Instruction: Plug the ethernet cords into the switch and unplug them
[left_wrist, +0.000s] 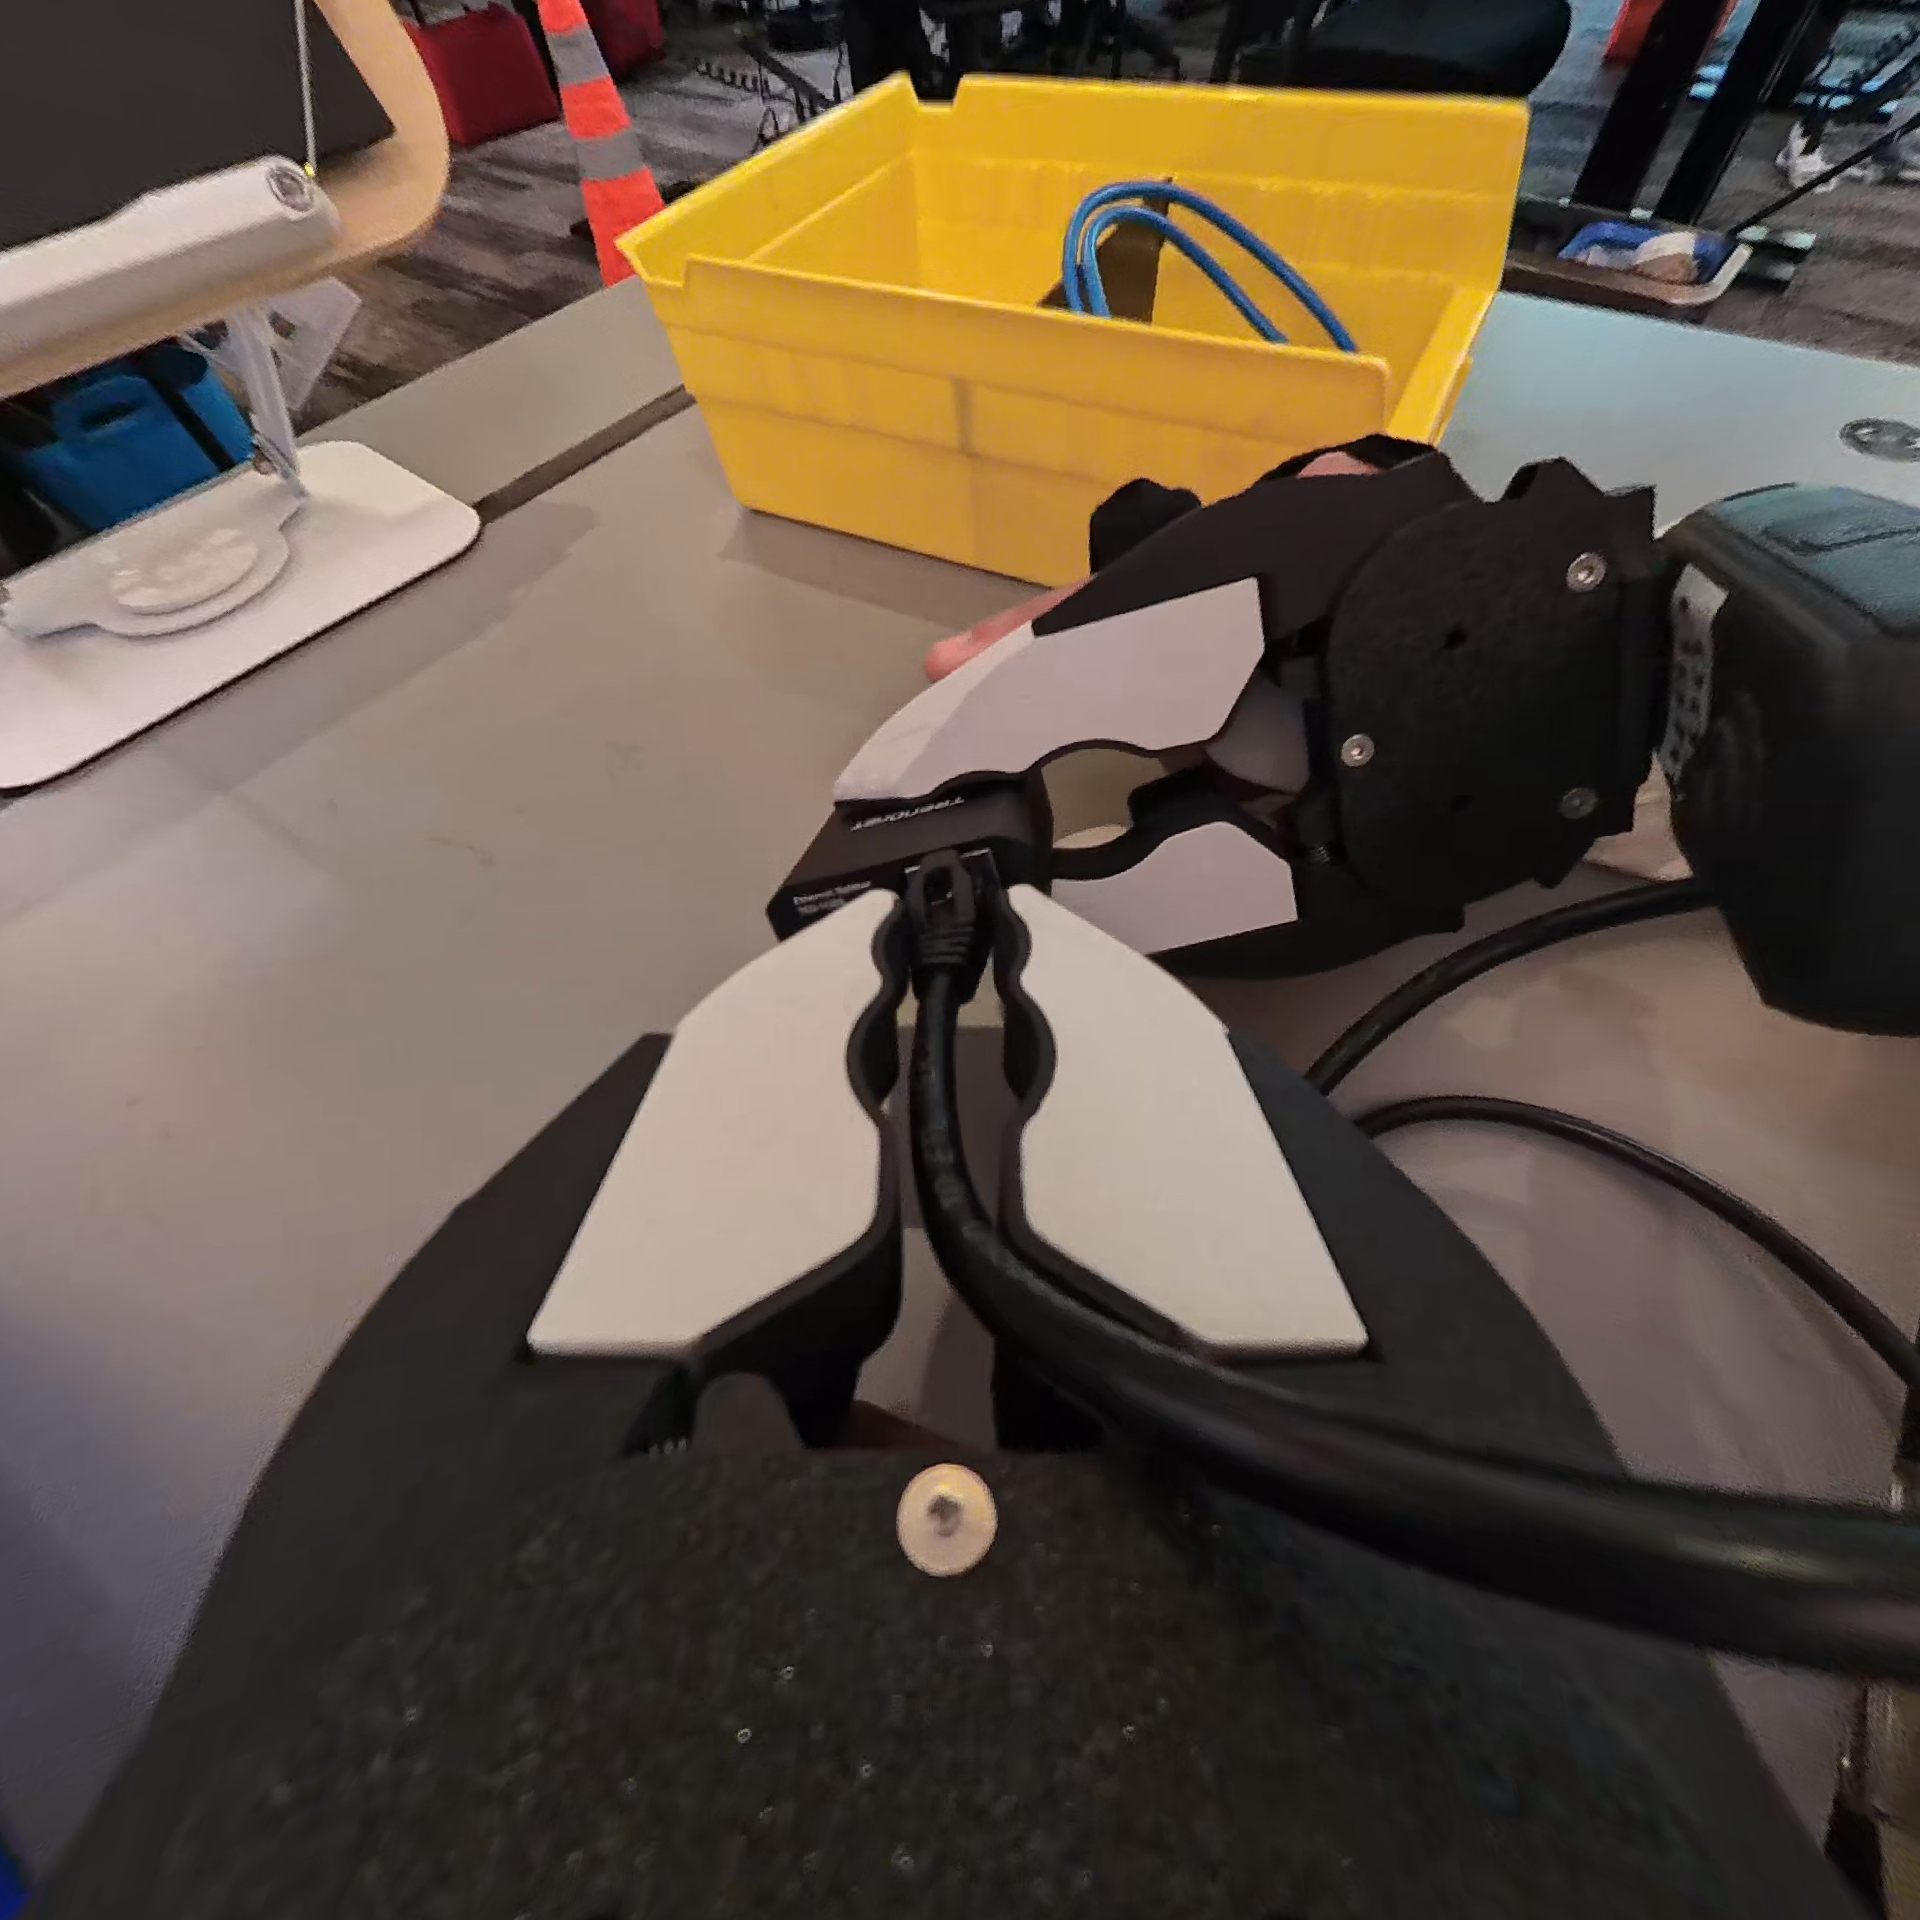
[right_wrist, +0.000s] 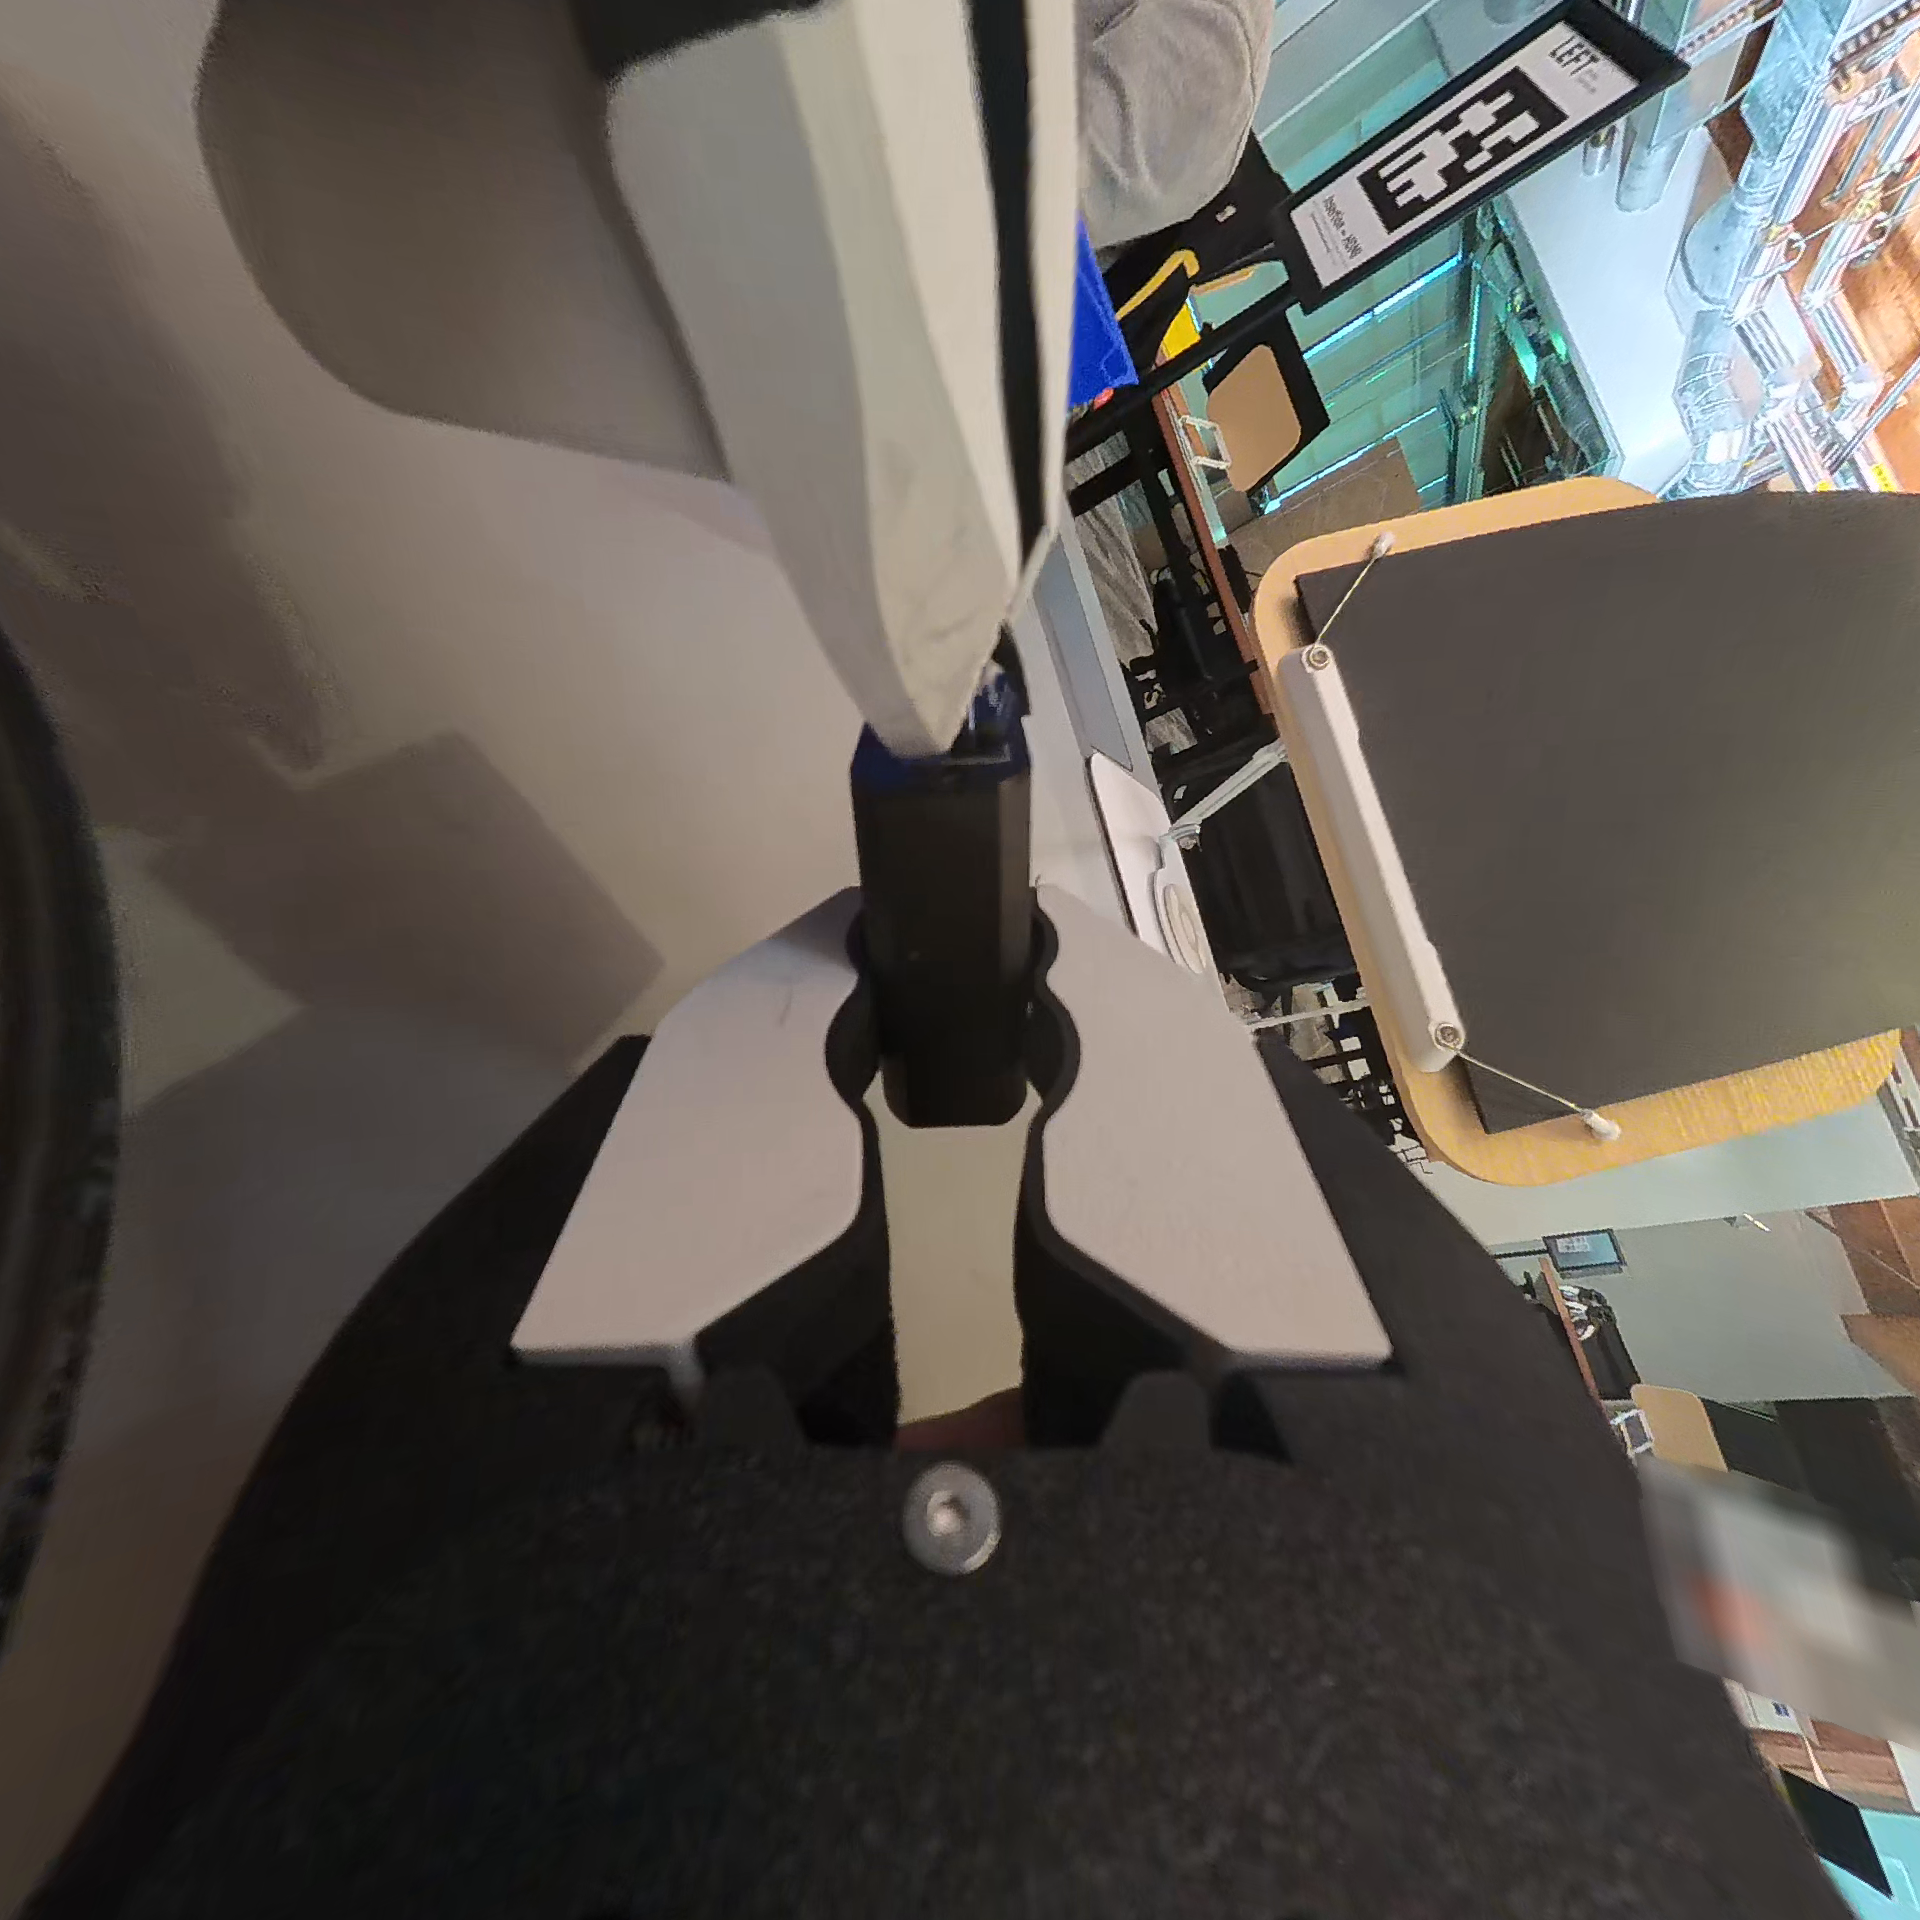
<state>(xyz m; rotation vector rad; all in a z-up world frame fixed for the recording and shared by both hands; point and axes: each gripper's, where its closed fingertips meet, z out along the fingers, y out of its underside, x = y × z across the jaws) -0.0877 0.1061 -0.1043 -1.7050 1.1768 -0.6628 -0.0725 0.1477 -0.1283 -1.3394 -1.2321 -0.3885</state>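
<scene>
Left tool (left_wrist: 951, 940): closed on the boot of a black ethernet cord (left_wrist: 940, 1081), the plug (left_wrist: 943, 883) sitting at the port of the switch (left_wrist: 914, 844).
Right tool (right_wrist: 951, 1023): clamped on the switch's black body (right_wrist: 945, 935), holding it just above the bench (left_wrist: 416, 831) (in the left view it comes in from the right of the switch).
Step, as I judge it: plug at the port mouth; whether it is fully seated, I cannot tell.
Risk: a skewed push or pull could jam the plug or twist the small switch out of the right tool's grip; the stiff cord looping back may drag sideways.
Risk, second: the latch tab may not be pressed for unplugging.
Around: behind the switch, a yellow bin (left_wrist: 1060, 343) holding blue cables (left_wrist: 1174, 249); far left of the switch, a white stand (left_wrist: 208, 582).
In the way: nothing between plug and port; the right tool's fingers crowd the switch.
</scene>
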